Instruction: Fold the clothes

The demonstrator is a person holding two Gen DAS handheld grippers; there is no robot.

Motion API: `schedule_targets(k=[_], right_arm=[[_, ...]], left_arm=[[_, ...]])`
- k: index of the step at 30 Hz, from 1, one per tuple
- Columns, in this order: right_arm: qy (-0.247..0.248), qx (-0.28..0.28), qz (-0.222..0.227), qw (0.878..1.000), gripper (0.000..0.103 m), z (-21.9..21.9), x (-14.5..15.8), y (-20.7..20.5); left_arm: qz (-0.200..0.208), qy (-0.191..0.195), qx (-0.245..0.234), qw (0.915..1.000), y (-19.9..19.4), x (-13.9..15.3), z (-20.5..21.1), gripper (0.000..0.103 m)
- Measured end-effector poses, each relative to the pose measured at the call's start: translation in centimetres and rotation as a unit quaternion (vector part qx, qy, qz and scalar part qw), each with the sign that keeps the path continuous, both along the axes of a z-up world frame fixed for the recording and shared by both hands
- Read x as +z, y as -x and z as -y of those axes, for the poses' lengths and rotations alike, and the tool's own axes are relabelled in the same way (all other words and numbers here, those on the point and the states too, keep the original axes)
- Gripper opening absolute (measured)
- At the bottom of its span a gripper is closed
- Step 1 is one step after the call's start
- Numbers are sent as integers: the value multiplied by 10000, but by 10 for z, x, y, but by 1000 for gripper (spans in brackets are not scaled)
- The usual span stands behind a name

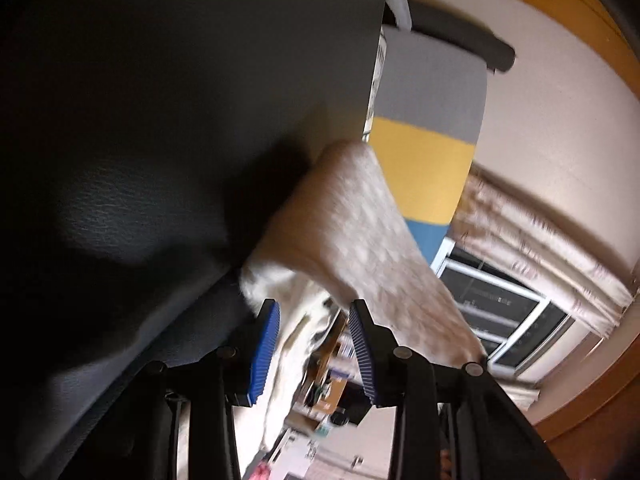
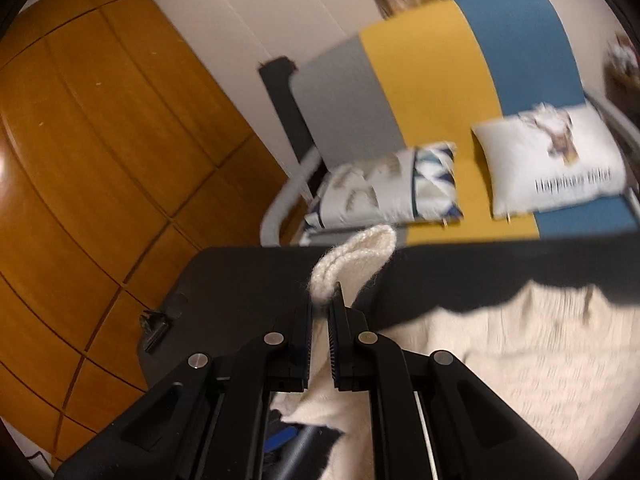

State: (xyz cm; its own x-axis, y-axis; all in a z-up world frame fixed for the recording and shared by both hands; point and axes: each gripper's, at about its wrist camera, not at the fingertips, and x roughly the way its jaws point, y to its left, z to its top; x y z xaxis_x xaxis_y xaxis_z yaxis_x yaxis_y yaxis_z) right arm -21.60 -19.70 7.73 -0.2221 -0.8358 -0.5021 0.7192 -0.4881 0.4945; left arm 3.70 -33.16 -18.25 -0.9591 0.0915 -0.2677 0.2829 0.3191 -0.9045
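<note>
The dark bench (image 2: 248, 280) carries a cream knit garment (image 2: 500, 360) spread before a grey, yellow and blue sofa (image 2: 432, 80) with two cushions (image 2: 552, 160). The right tongs (image 2: 320, 316), angled downward, pinch a raised fold of the garment. The left tongs (image 1: 314, 320), rolled sideways, stand parted, gripping nothing, cloth draped beyond them.

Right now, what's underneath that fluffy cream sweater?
The sweater lies on a black table, with one end pinched in the right gripper. Bare black tabletop shows around it. Whatever is directly beneath the spread knit is covered and cannot be seen.
</note>
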Motion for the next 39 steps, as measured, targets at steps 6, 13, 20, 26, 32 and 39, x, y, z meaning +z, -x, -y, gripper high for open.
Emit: schedule_targets(k=[6,13,20,26,32,39], right_arm=[[175,59,-225,9996,8,-6,31,-1],[271,-93,-307,9991,8,-39,39,2],[328,-525,-209,9979,8,-88,32,20],[325,-814,-144,9960,8,-112,25,35],[275,-987,-87,9947,8,-126,16,44],[34,-1379,-63,9904,8,-156,0,61]], left_arm=[[2,-183,346,9992,24,-4,-9,36],[92,-131,245,9996,48,-3,-26,36],[346,38,121,9993,53,-7,-31,36],[504,180,47,9986,56,-7,-31,36],[675,393,-103,9969,49,-8,-30,36],[836,886,-283,9921,56,9,-28,36]])
